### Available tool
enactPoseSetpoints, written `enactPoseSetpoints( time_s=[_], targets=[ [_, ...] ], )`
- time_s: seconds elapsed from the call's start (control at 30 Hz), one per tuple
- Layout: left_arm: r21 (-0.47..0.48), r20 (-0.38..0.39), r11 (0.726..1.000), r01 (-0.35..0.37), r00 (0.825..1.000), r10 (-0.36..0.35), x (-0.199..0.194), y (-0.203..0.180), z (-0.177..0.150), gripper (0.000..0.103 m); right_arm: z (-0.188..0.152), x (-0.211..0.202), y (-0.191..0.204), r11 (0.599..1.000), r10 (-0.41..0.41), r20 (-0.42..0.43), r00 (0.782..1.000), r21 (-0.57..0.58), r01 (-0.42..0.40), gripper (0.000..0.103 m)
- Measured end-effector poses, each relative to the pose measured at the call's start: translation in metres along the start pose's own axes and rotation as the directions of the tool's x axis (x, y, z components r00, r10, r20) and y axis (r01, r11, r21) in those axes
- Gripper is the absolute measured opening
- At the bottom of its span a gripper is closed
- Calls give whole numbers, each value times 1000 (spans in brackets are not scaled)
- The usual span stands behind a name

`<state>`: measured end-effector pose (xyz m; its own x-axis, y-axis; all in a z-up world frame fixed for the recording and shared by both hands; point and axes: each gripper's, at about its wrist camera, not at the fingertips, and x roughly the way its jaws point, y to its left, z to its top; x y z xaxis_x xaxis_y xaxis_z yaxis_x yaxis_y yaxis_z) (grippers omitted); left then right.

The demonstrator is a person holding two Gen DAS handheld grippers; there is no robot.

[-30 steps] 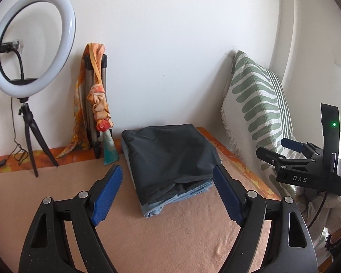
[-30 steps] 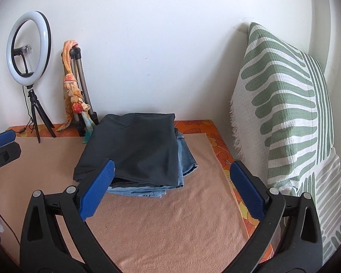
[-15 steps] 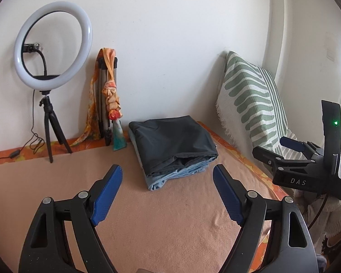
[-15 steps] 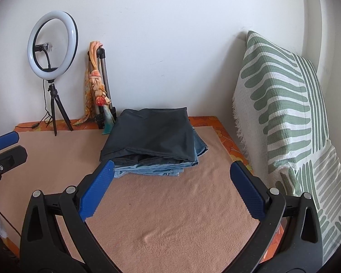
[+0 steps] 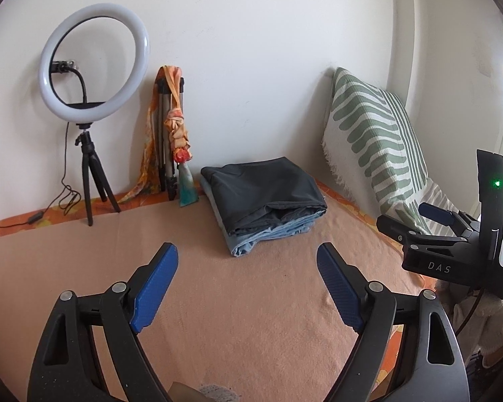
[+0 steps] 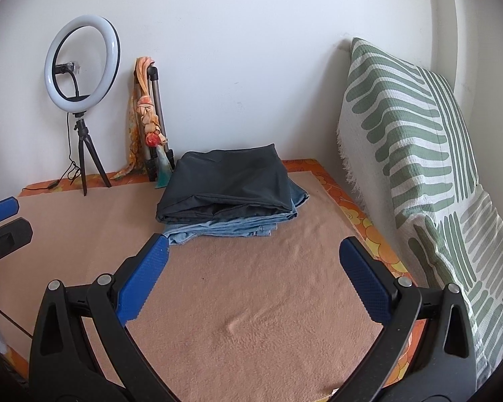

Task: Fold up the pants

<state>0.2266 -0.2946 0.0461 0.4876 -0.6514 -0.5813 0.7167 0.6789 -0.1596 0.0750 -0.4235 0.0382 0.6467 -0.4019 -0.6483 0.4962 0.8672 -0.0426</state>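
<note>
Both hand-held grippers are pulling back from the folded stack, which is looking smaller than a second ago. My left hand-held gripper (image 5: 248, 264) and right hand-held gripper (image 6: 253, 261) are hanging with fingers spread apart, holding nothing. The dark pants (image 6: 228, 181) are lying folded on the jeans (image 6: 231, 226) near the wall. I'm judging them light, soft and slippery; I'd be pinching the thick folded edge.

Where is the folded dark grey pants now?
In both wrist views the dark grey pants lie folded on top of folded blue jeans at the far side of the peach blanket, near the wall, left of the striped pillow.
</note>
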Motion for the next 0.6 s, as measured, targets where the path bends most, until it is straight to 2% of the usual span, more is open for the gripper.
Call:
enactPoseSetpoints(
  time_s=[0.2, 0.6],
  targets=[
    [-1, 17, 1000, -17, 1000, 17, 2, 7, -10, 85, -9, 2, 1, 1000, -14, 12, 1000, 4, 14, 103],
    [-27, -1, 999, -42, 999, 42, 9, 23, -18, 86, -16, 9, 6, 1000, -15, 15, 1000, -1, 15, 103]
  ],
)
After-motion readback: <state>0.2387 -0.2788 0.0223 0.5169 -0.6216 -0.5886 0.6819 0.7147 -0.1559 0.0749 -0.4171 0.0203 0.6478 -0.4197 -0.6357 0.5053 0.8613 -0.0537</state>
